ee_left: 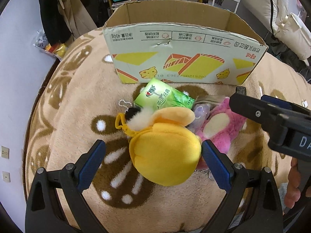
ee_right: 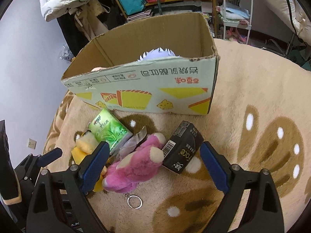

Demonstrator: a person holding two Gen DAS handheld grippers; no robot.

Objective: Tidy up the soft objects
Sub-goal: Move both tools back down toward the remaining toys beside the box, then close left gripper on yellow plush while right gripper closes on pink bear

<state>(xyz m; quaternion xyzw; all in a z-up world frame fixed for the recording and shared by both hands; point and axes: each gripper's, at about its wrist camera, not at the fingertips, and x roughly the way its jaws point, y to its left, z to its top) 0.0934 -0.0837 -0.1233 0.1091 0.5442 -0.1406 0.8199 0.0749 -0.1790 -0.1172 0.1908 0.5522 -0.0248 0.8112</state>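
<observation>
One beige blanket covers the surface; one open cardboard box stands on it, something white and spiky showing inside. Left gripper points toward the box, jaws spread wide around one yellow plush; the right pad touches it, the left stands clear. Right gripper hovers beside it, jaws wide apart, gripping nothing, framing one pink plush and one black tissue pack. One green tissue pack lies just before the box. One key ring lies near the pink plush.
</observation>
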